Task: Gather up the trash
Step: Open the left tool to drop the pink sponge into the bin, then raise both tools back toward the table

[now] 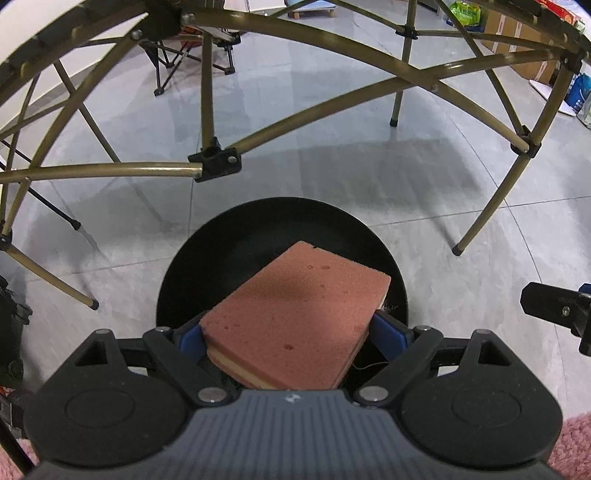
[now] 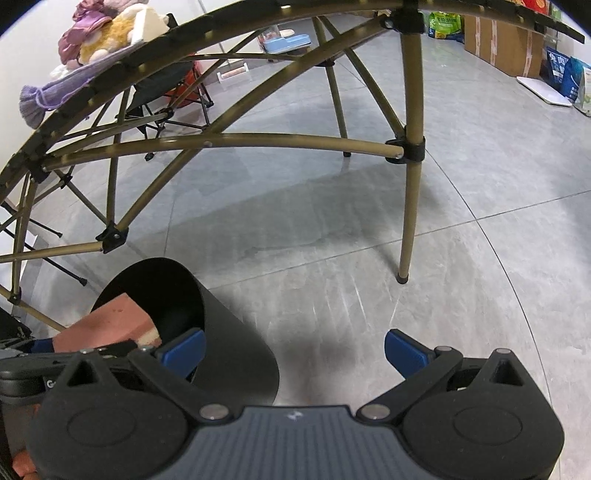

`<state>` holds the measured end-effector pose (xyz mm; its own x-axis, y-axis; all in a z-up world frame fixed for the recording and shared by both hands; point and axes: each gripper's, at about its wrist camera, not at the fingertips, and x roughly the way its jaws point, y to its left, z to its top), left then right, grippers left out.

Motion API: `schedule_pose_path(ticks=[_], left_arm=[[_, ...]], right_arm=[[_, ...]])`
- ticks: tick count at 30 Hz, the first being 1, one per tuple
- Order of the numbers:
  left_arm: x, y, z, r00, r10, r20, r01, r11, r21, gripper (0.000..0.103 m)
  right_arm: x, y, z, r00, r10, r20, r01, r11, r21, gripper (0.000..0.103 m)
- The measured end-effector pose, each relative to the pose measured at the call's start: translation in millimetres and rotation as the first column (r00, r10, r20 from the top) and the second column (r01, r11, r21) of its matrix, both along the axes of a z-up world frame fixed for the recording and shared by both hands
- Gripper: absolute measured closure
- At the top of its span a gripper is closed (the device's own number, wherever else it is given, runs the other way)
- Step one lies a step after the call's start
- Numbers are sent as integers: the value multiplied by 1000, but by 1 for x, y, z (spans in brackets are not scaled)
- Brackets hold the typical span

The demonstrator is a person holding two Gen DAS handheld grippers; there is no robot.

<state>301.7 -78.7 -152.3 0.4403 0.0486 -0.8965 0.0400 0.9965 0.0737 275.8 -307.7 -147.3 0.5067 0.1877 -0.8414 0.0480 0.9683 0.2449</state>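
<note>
Terracotta-pink foam, pitted with small pores, forms the broad upper face of a rectangular sponge [image 1: 295,314]; a pale yellow layer shows along its near edge. The left gripper [image 1: 295,334] is clamped on the sponge, its blue pads [image 1: 388,332] pressing the two long sides near the rear end. The sponge's long axis runs forward and slightly right from the jaws, its far end projecting over the round mouth of a black trash bin [image 1: 221,251]. The bin is a smooth, matte cylinder standing on glossy grey floor tiles [image 1: 369,177]. In the right wrist view the bin [image 2: 236,354] stands at lower left with the sponge [image 2: 107,325] poised at its opening. The right gripper [image 2: 295,347] is spread wide and holds nothing, its left pad just beside the bin wall; contact cannot be told. A folding table frame [image 1: 321,107] of olive-bronze metal tubes with black plastic joints arches beyond. Plush toys [image 2: 110,33] lie on the tabletop.
</note>
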Motion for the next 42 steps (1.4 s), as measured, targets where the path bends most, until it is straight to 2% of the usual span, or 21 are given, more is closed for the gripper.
schedule_pose_path(ticks=[9,11,16,28,34,42], left_arm=[[5,1,-7,998,30,-49,-31,999,-14,9],[7,4,-9,997,46,-66,-48,999,-26,0],[7,8,-15,992,63,-113,-68,997,-48,0],[5,10,-12,992,62,-112,-69,996,-60,0],[0,15,3,996,59,-69,-65,994,-88,0],[-9,15,35,998,37,56,-32,994,-101,0]], right_arm=[[-1,-4,-1,1000,-8,-1,8,1000,7,0],[-1,-4,-1,1000,-7,-1,7,1000,9,0],[-1,-4,-1,1000,-6,-1,6,1000,9,0],[-1,-4,-1,1000,-7,-1,7,1000,10,0],[-4,-2,2,1000,-12,9,12,1000,15,0],[-7,-3,23,996,-9,89,6,999,36,0]])
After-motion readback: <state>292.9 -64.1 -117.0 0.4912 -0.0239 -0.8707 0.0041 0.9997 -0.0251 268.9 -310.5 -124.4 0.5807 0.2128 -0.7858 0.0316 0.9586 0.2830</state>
